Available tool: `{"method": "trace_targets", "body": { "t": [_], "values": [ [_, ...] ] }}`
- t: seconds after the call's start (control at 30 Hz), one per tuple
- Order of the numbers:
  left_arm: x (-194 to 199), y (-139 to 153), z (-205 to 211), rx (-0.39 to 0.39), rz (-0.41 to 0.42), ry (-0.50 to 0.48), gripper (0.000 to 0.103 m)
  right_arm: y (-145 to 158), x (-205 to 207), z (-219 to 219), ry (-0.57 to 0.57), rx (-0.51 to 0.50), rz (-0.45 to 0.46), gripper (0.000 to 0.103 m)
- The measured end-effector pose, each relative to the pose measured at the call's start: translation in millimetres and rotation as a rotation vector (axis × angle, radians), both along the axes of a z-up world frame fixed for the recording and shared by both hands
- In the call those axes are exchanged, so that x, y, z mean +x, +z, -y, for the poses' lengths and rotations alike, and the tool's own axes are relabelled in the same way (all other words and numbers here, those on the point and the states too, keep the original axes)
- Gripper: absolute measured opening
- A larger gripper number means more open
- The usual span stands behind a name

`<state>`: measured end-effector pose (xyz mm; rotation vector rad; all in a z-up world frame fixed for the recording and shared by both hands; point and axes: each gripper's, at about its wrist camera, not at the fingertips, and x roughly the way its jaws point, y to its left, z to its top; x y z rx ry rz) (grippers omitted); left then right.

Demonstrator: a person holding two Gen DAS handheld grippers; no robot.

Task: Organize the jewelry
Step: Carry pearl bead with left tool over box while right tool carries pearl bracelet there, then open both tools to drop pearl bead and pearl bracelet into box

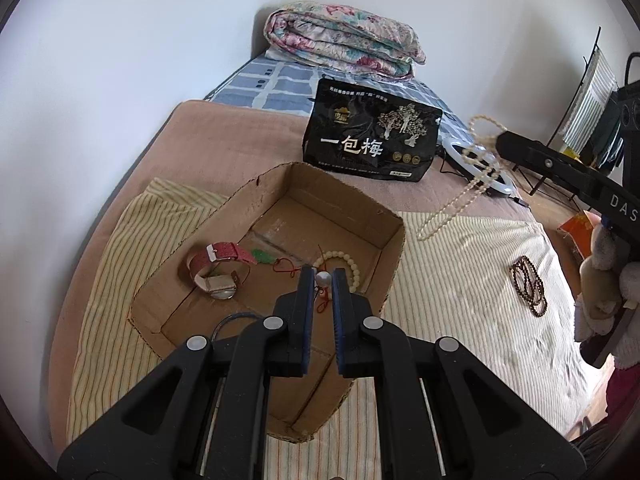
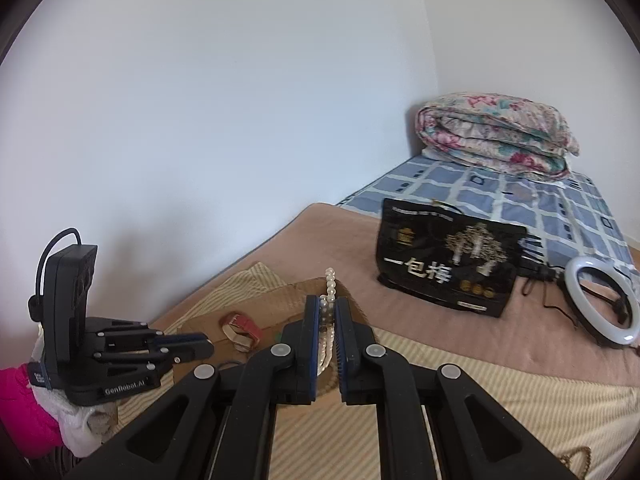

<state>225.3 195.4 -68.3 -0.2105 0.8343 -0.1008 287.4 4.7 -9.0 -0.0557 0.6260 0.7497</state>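
Two grips are loaded: left gripper [image 1: 323, 278] pinches a red-corded bead, right gripper [image 2: 327, 310] clamps the pearl necklace [image 1: 456, 196]; lower both inside the box [image 1: 394, 256] before opening.

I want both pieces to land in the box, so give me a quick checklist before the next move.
1. Right gripper shut on pearl necklace: ok.
2. Necklace over cardboard box: not ok, it hangs to the right of the box over the striped cloth.
3. Left gripper shut on silver bead with red cord: ok.
4. Bead over the box: ok.
5. Landing room beside the watch and white bead bracelet: ok.
6. Dark bead bracelet boxed: not ok.
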Motion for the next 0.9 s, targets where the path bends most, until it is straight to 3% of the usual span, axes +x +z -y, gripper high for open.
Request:
{"method": "trace_targets", "body": {
  "t": [0.63,0.67,0.73,0.77,0.8,0.83,0.87,0.9],
  "values": [
    [7.5,-20.3,-2.2,0.008,-0.057,-0.004,0.007,-46.0,45.1,-64.7,0.052,-0.020,-0.093,0.006],
    [7.7,-20.7,-2.8,0.003,-0.056,-0.002,0.007,-46.8,45.8,-64.3,0.040,-0.021,-0.091,0.007],
    [8.0,-21.1,-3.1,0.005,-0.056,-0.002,0.007,-46.8,48.1,-62.0,0.013,-0.013,-0.090,0.025],
    [8.1,-21.4,-2.6,0.008,-0.054,-0.004,0.012,-46.7,49.3,-58.7,0.007,0.006,-0.100,0.036],
    [7.9,-21.3,-1.6,0.018,-0.053,-0.003,0.021,-46.5,50.7,-57.4,0.002,0.015,-0.108,0.040],
    [7.5,-21.0,-1.0,0.027,-0.052,0.001,0.046,-46.6,51.9,-54.9,-0.002,0.025,-0.118,0.043],
    [6.0,-19.3,-0.9,0.031,-0.037,0.010,0.057,-46.2,52.5,-52.6,-0.014,0.025,-0.121,0.053],
    [5.0,-17.6,-0.6,0.034,-0.028,0.015,0.057,-45.6,52.4,-50.9,-0.025,0.021,-0.117,0.062]
  ]
}}
